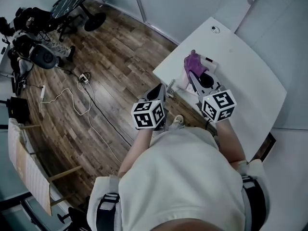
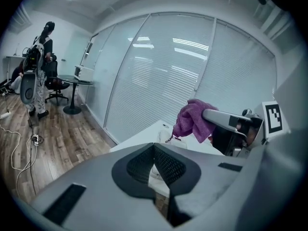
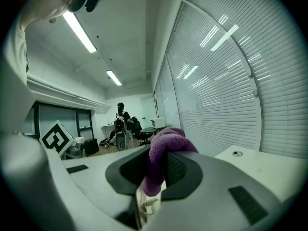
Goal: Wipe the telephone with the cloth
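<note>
With the left tongs (image 2: 154,165) shut and empty, the right tongs (image 3: 154,177) are squeezing the cloth (image 3: 163,148); the telephone (image 1: 184,82) is likely waiting unwiped.

The left gripper (image 2: 154,166) has its 2 jaws pressed together with nothing between them. Past them lies a white desk (image 2: 139,139). At right, the right gripper (image 2: 208,115) pinches a purple cloth (image 2: 190,120) above the desk. A person (image 2: 42,66) stands far left on the wood floor (image 2: 62,134).

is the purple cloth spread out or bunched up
Bunched up: the cloth is a crumpled wad pinched by the right gripper, with a fold bulging above its jaws and none of it lying flat.
</note>
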`<act>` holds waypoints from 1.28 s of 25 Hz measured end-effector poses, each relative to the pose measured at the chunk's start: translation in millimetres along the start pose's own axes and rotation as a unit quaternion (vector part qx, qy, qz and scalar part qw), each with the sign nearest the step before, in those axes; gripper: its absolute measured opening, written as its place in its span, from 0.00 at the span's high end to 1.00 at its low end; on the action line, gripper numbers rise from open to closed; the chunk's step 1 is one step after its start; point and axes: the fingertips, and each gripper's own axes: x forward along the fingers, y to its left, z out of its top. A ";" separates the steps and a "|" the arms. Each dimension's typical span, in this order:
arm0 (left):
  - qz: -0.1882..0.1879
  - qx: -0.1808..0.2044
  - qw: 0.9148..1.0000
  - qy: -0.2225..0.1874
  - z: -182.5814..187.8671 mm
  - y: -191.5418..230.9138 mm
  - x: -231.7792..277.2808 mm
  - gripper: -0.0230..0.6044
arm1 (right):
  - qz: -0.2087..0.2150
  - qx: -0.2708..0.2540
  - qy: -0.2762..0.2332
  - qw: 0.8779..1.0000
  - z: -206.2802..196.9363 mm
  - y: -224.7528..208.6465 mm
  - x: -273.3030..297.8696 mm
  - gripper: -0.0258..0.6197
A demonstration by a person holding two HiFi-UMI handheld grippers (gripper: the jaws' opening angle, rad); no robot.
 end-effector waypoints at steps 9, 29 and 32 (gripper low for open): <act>-0.009 0.002 1.000 0.013 14.3 6.2 40.0 0.93 | -0.029 -0.006 0.009 1.000 2.9 -56.2 34.7 0.85; 0.001 -0.001 1.000 0.027 12.3 16.6 71.1 0.93 | -0.091 -0.124 0.098 0.983 -50.7 -131.3 87.9 0.85; 0.005 -0.002 1.000 0.024 13.4 16.8 74.3 0.93 | -0.094 -0.142 0.116 0.979 -61.3 -135.2 96.1 0.85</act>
